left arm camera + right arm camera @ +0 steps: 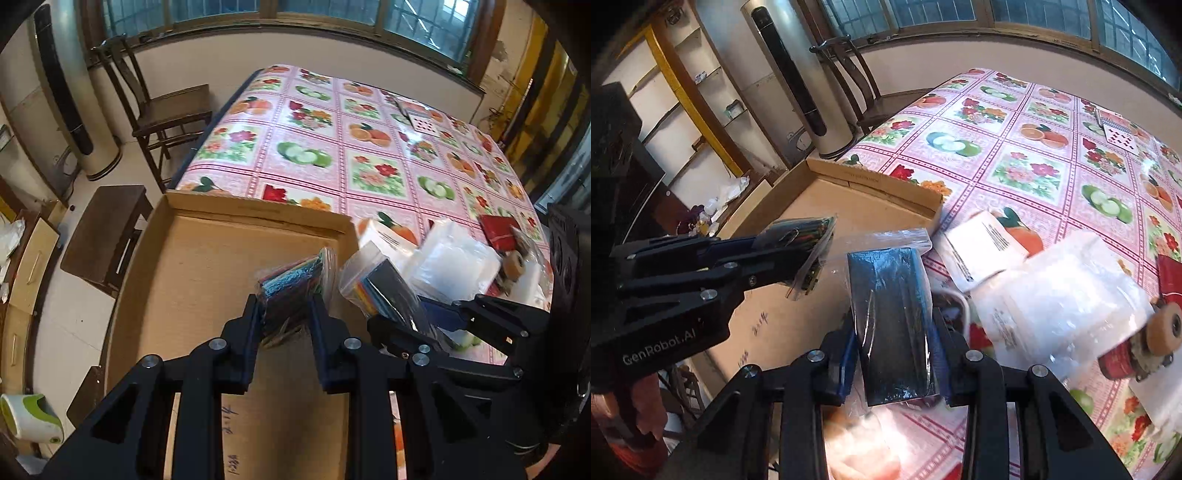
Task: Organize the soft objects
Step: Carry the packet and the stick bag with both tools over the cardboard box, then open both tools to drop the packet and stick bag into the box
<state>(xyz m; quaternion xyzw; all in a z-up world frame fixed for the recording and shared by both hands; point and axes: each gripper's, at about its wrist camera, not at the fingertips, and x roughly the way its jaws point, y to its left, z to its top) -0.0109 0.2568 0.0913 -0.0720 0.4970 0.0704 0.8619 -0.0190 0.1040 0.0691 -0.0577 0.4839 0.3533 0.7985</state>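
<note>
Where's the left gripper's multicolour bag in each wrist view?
Left wrist: multicolour bag centre frame, pinched in the left gripper, over the cardboard tray.
Right wrist: same bag left of centre, at the fingertips of the gripper coming in from the left.
Shared landmark: the tray's far wall.

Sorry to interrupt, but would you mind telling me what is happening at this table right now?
A person is sorting bagged soft items with a hand-held tool in each hand. The left tool grips a clear bag of multicoloured sheets over the open cardboard box, which looks empty. The right tool grips a bag with a dark stack just beside the box. More plastic packets and a red item lie on the fruit-patterned tablecloth.
</note>
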